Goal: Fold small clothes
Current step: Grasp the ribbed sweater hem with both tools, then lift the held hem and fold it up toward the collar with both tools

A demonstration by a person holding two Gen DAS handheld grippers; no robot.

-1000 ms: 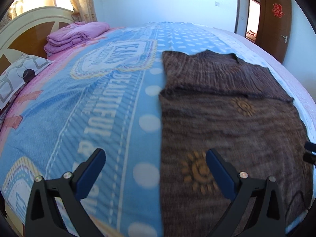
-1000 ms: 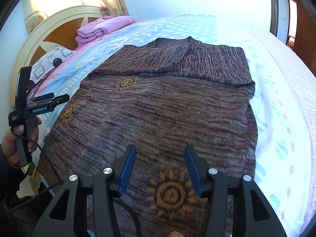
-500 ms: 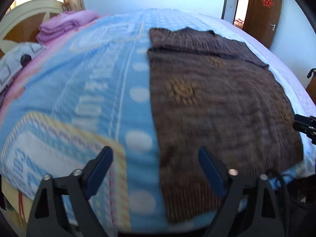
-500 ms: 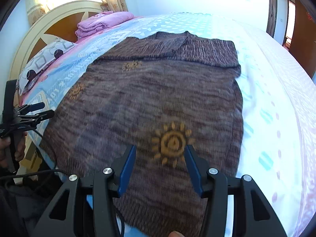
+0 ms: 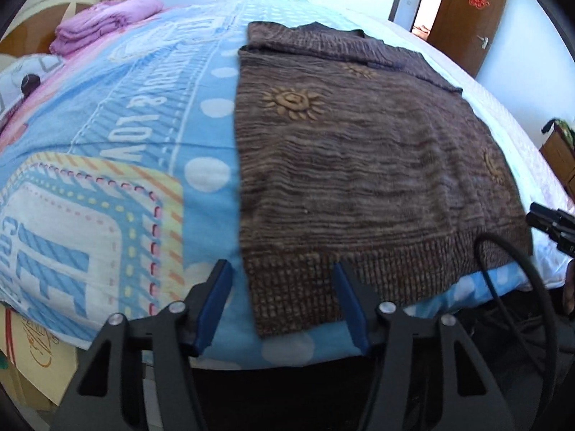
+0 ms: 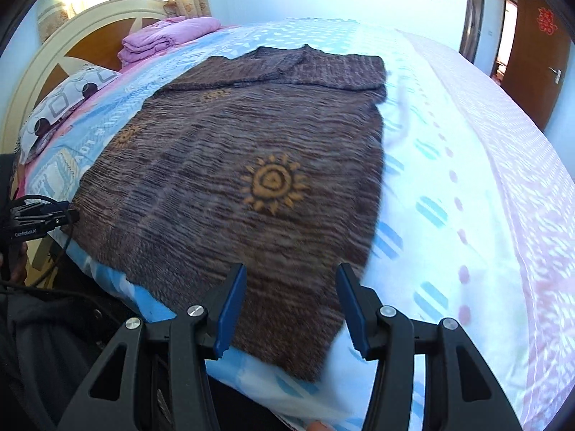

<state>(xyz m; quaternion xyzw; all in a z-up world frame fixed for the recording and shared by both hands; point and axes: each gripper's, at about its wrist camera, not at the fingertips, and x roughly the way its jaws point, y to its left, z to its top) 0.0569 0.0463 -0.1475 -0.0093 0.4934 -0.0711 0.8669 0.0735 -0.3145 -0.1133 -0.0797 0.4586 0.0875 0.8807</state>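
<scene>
— Brown knit sweater (image 5: 359, 165) lies flat, its hem at the bed's (image 5: 118, 136) near edge?

— Yes. My left gripper (image 5: 282, 309) straddles the hem's left corner, my right gripper (image 6: 289, 309) the other; both spread wide, gripping nothing. Bare bedspread flanks the sweater.

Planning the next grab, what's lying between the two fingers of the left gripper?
In the left wrist view, the brown sweater's ribbed hem corner lies between the left gripper's fingers, with blue bedsheet beside it.
</scene>
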